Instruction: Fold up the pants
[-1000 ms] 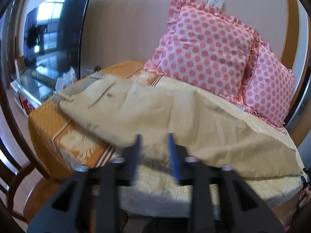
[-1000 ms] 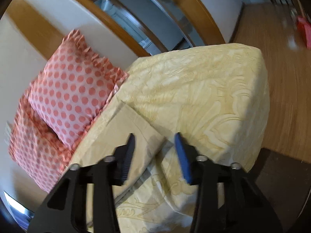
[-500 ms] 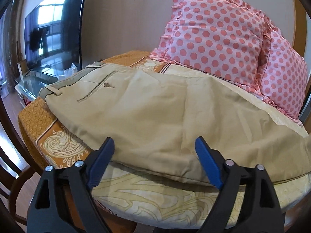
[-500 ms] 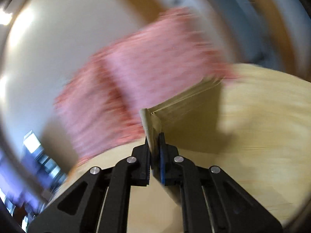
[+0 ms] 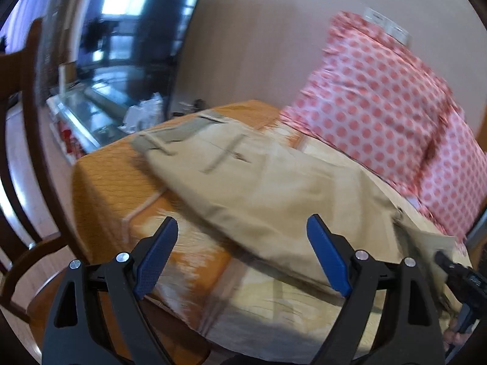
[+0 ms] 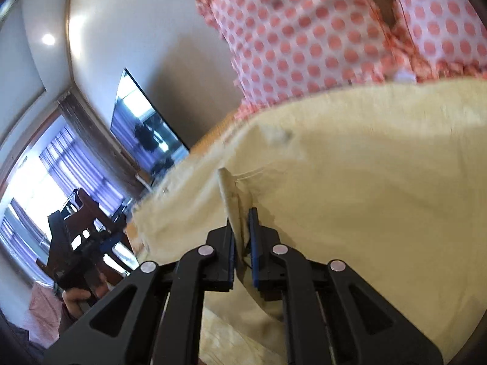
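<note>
Pants [image 5: 274,194]: khaki, spread across the bed [image 5: 103,182], waistband at its orange far-left corner.
Right gripper [image 6: 242,237]: clamped on a pants edge, fabric lifted.
Left gripper [image 5: 240,255]: jaws wide apart, holding nothing, at the bed's near edge.
Pillows [image 5: 374,103]: pink polka-dot, along the far edge.

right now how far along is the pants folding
Early. Done: the khaki pants lie spread flat on the bed, waistband toward the TV end. In hand: the right gripper is shut on the leg hem, lifting it; the left gripper is open, holding nothing. Left: no fold is laid over yet.
</note>
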`<state>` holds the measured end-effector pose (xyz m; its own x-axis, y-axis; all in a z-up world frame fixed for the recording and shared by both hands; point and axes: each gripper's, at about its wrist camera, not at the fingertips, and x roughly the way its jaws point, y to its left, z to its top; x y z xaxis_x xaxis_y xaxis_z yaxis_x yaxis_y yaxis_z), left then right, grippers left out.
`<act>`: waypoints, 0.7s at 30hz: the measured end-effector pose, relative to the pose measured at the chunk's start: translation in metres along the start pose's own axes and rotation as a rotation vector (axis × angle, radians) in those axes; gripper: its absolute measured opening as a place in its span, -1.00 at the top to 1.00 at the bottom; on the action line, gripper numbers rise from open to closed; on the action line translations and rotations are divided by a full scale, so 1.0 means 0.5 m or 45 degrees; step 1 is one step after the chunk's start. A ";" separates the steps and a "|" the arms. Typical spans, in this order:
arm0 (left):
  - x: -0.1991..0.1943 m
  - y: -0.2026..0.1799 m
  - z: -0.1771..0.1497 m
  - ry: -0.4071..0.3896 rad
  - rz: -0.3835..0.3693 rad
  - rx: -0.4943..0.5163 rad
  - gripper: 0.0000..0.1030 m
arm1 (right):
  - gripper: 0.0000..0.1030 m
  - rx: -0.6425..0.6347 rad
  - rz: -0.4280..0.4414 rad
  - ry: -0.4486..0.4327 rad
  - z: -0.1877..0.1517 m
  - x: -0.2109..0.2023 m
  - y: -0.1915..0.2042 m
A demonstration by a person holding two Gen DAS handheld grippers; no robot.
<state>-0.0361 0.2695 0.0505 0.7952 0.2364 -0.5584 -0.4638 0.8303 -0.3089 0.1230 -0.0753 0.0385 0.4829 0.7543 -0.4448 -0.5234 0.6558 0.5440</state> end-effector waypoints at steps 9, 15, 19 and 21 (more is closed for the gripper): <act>0.012 0.055 0.022 0.013 0.011 -0.120 -0.70 | -0.21 -0.284 0.004 0.125 -0.052 0.024 0.086; 0.049 0.090 0.054 0.089 -0.049 -0.249 -0.70 | -0.49 -0.215 -0.010 0.243 -0.054 0.054 0.049; 0.086 0.109 0.075 0.146 -0.064 -0.328 -0.70 | -0.50 -0.172 0.026 0.231 -0.058 0.049 0.044; 0.112 0.123 0.084 0.189 -0.062 -0.379 -0.70 | -0.50 -0.173 0.028 0.230 -0.061 0.047 0.045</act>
<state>-0.0035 0.3547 0.0324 0.7639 0.1054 -0.6367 -0.5375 0.6500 -0.5373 0.1012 -0.0420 0.0188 0.3428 0.7536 -0.5609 -0.6281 0.6278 0.4597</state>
